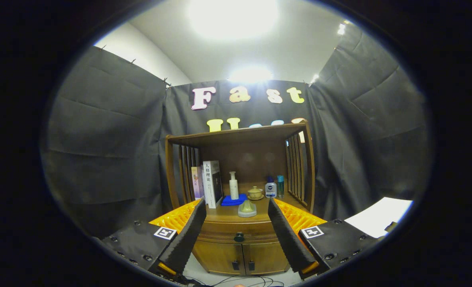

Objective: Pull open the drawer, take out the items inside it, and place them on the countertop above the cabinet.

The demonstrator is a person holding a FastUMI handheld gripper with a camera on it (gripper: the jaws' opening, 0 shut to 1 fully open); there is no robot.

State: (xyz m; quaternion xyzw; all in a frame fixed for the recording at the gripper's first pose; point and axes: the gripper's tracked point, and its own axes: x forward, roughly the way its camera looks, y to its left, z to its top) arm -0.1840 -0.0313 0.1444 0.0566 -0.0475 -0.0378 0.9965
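Wooden cabinet (pixel 236 235), drawer (pixel 237 232) closed; hand-held gripper (pixel 236 207) wide open, empty; book (pixel 212 183) spine Chinese.

The camera rides on the gripper (pixel 236 211) and looks straight ahead at the front of a wooden cabinet (pixel 237 239). It sits a little way back, about level with the countertop (pixel 228 216). The open fingers frame the closed drawer (pixel 237 233).
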